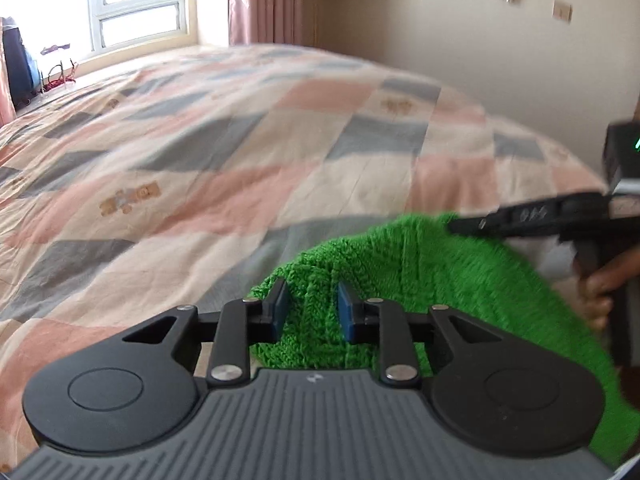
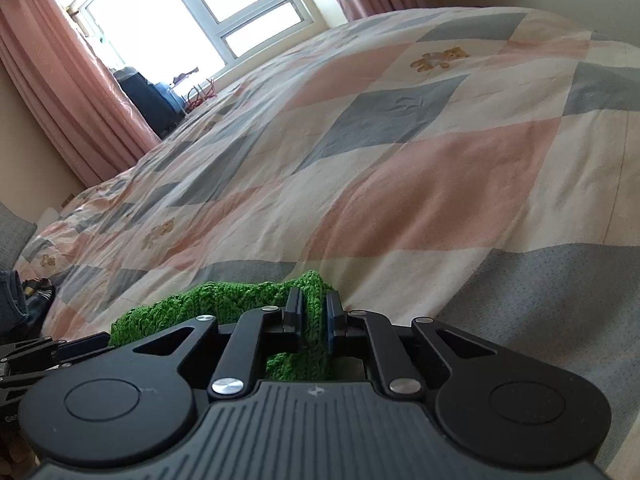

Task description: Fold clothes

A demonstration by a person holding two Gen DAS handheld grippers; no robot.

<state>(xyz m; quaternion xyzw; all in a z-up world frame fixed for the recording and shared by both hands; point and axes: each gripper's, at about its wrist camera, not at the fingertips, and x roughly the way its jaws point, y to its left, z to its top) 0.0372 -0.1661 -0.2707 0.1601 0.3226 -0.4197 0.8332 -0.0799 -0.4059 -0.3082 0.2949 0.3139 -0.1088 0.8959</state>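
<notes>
Green knit cloth hangs bunched between my two tongs just above the checked quilt on the bed: my right tongs are clamped tight on a rolled edge of it, while my left tongs have knit between the pads with a gap left, so I cannot tell if they truly grip. I judge this the carry-and-spread step. Next I should draw the tongs apart and lay it flat.
</notes>
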